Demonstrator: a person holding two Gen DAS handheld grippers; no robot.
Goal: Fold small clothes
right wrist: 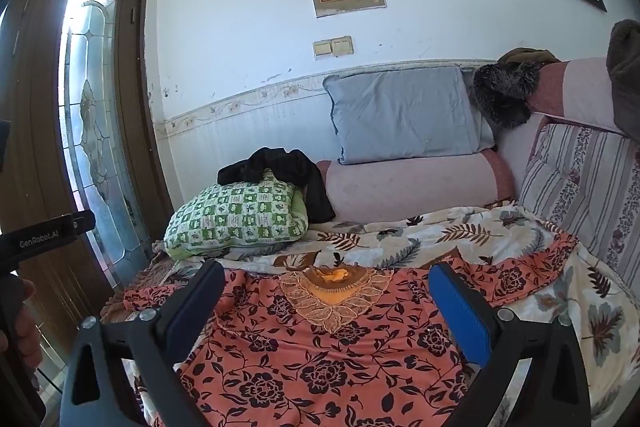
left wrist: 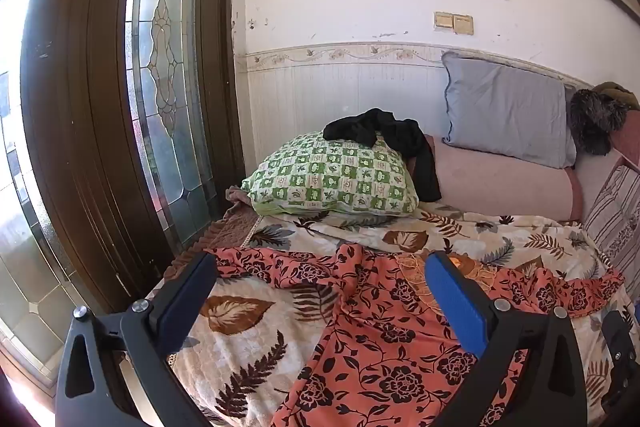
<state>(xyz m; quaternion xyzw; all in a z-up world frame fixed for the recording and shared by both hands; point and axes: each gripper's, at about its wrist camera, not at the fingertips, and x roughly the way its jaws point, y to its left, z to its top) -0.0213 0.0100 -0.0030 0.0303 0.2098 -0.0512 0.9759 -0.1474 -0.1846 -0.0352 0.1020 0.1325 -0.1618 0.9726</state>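
- Left gripper (left wrist: 320,291) hangs released, jaws spread wide with nothing between them, above the left half of the dress (left wrist: 392,327). Right gripper (right wrist: 326,301) is likewise released and empty, poised over the dress's chest.
- Bed (left wrist: 248,311): its leaf-print cover carries the dress, which lies face up and roughly flat.
- Dress, in the right wrist view (right wrist: 320,359): the long axis runs 6 to 12 o'clock, hem end toward the cameras and out of frame, embroidered neckline (right wrist: 334,293) at the far end, dead ahead at 12 of the right gripper.
- Sleeves spread crosswise on a 9-to-3 line. The right sleeve (right wrist: 532,259) reaches out toward 2 o'clock, just beyond the right gripper's blue pad. The left sleeve (left wrist: 260,263) trails toward 10 o'clock in the left wrist view, just past the left gripper's left finger.
- Judgement: each gripper is nearer its own sleeve, so the first fold likely calls for each side to be pinched and brought inward across the long axis; the left sleeve looks bunched and may need smoothing first.
- Green pillow (left wrist: 332,179) with a black garment (left wrist: 396,143) on top lies well apart, at 12 o'clock beyond the neckline, clear of the fold.
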